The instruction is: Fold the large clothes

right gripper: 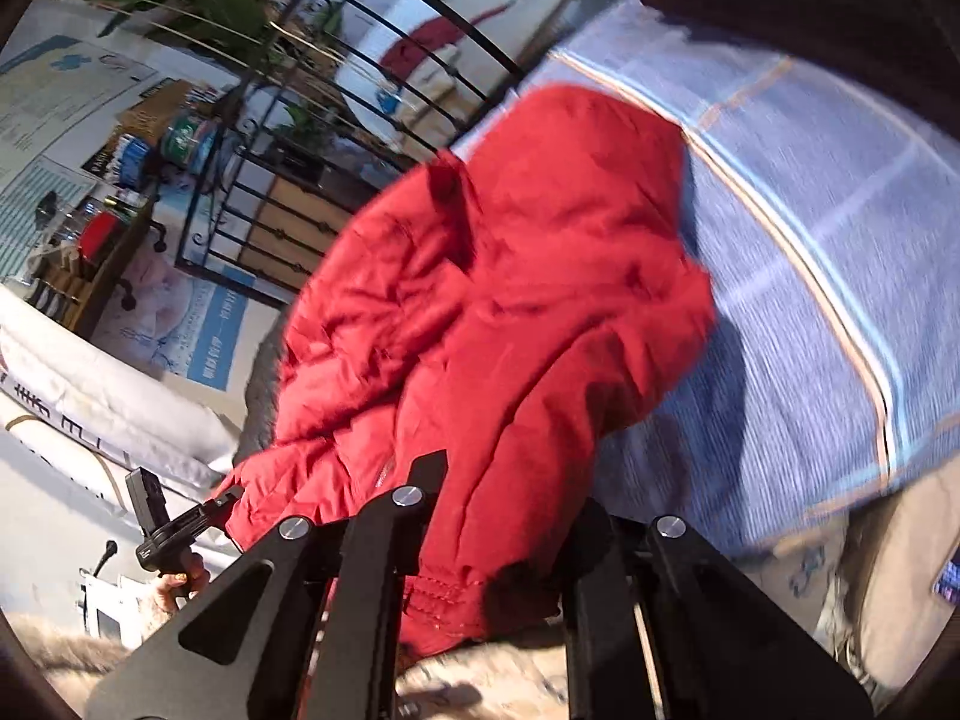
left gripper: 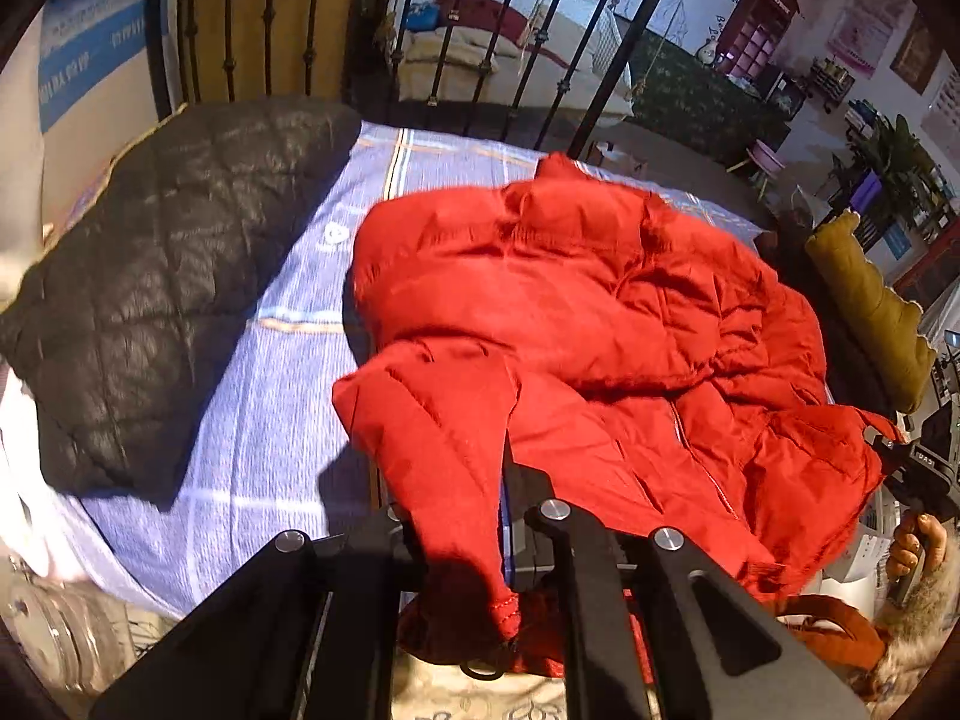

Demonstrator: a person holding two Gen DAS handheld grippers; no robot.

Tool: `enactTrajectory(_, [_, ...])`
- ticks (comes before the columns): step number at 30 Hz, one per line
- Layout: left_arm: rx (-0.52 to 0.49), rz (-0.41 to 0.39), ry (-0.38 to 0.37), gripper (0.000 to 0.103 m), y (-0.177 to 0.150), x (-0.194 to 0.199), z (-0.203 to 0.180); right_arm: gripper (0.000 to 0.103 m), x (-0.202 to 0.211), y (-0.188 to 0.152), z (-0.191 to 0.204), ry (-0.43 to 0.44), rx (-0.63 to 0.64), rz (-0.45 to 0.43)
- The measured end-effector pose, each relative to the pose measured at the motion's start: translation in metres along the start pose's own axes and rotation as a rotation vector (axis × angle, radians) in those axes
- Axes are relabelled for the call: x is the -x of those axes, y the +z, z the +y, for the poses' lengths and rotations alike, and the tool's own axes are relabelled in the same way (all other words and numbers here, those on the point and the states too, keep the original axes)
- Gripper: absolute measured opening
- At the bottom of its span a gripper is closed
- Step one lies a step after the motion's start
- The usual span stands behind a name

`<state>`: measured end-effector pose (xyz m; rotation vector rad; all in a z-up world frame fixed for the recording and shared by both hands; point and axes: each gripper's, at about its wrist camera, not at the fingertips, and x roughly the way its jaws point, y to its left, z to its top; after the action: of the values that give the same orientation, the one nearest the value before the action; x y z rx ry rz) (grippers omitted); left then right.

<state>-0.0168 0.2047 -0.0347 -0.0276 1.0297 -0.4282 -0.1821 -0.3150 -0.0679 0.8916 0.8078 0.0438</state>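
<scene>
A red padded jacket (left gripper: pixel 588 312) lies bunched on the blue striped bed sheet (left gripper: pixel 258 396). My left gripper (left gripper: pixel 480 534) is shut on a fold of the jacket near its hem, and the cloth hangs down between the fingers. In the right wrist view the same red jacket (right gripper: pixel 498 300) fills the middle, and my right gripper (right gripper: pixel 498 516) is shut on its edge. The right gripper also shows at the far right of the left wrist view (left gripper: pixel 912 468), holding the jacket's other end. The left gripper shows at the lower left of the right wrist view (right gripper: pixel 204 516).
A black quilted jacket (left gripper: pixel 156 276) lies on the left of the bed. A black metal bedframe (left gripper: pixel 456 48) stands at the far end. An olive padded garment (left gripper: pixel 870 312) lies at the right bed edge. Fur trim (left gripper: pixel 918 636) and patterned floor lie below.
</scene>
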Motion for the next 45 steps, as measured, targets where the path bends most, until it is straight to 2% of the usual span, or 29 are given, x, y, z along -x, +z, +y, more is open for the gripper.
enactTrajectory(5, [-0.049,-0.106,0.029,0.010,0.054,-0.003,-0.010,0.010,-0.007,0.066,0.035,0.004,0.087,-0.088])
enactTrajectory(10, [0.020,-0.165,0.029,0.009,0.113,-0.026,-0.007,0.010,-0.030,0.126,0.044,-0.014,0.081,-0.115])
enactTrajectory(15, [0.003,-0.158,0.109,0.010,0.161,-0.066,-0.017,0.010,-0.075,0.182,0.038,-0.040,0.004,-0.113])
enactTrajectory(18, [-0.036,-0.152,0.172,0.010,0.185,-0.093,-0.025,0.010,-0.104,0.210,0.033,-0.091,-0.001,-0.121])
enactTrajectory(20, [-0.017,-0.127,0.191,0.010,0.200,-0.112,-0.025,0.010,-0.128,0.226,0.028,-0.129,-0.015,-0.108])
enactTrajectory(23, [-0.001,-0.082,0.222,0.010,0.218,-0.146,-0.019,0.010,-0.161,0.242,0.018,-0.174,-0.035,-0.081])
enactTrajectory(27, [0.088,0.001,0.230,0.011,0.227,-0.191,-0.003,0.010,-0.203,0.251,0.008,-0.235,-0.030,-0.033])
enactTrajectory(30, [0.119,0.011,0.228,0.012,0.227,-0.214,0.005,0.009,-0.232,0.253,-0.002,-0.266,-0.033,-0.011])
enactTrajectory(35, [0.098,0.027,0.258,0.012,0.228,-0.229,0.000,0.010,-0.257,0.254,-0.010,-0.279,-0.047,0.005])
enactTrajectory(40, [0.188,0.046,0.168,0.013,0.228,-0.220,0.014,0.014,-0.248,0.254,-0.025,-0.188,-0.138,0.020])
enactTrajectory(43, [0.287,0.016,0.093,0.017,0.222,-0.198,0.026,0.020,-0.230,0.253,-0.036,-0.087,-0.261,0.026])
enactTrajectory(45, [0.377,-0.013,0.017,0.025,0.219,-0.178,0.039,0.026,-0.218,0.253,-0.042,0.000,-0.349,0.025])
